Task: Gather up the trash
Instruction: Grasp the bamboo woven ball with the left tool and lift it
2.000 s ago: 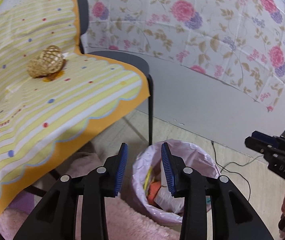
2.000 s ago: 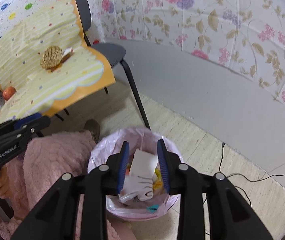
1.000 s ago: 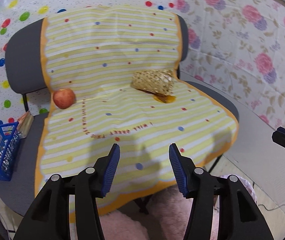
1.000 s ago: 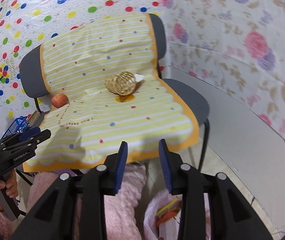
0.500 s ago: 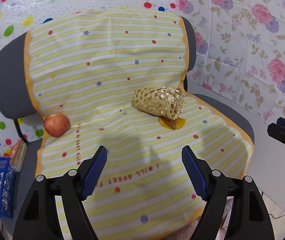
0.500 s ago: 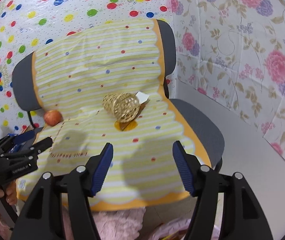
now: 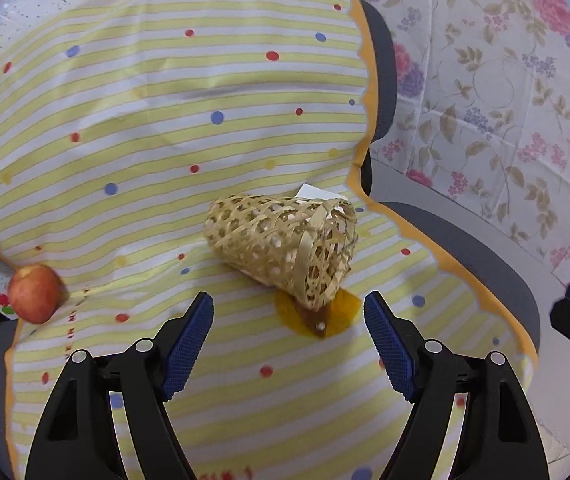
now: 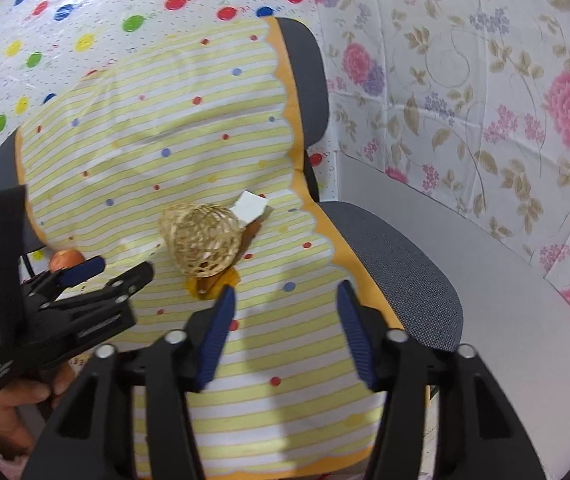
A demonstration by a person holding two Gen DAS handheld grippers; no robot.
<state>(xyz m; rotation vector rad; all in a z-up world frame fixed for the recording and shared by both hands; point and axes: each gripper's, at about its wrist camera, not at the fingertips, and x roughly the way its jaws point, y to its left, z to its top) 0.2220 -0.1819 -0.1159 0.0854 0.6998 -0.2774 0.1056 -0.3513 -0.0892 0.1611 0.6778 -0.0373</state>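
While both tools hover empty, the left gripper gapes wide and the right gripper is closing. Just beyond, the orange scrap lies half under the woven basket on the chair cover: probably thin, limp peel, best pinched at its near exposed edge.

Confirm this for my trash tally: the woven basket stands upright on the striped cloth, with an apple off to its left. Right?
Not quite: the woven basket lies tipped on its side on the striped cloth, as the left wrist view shows. The apple is indeed off to its left.
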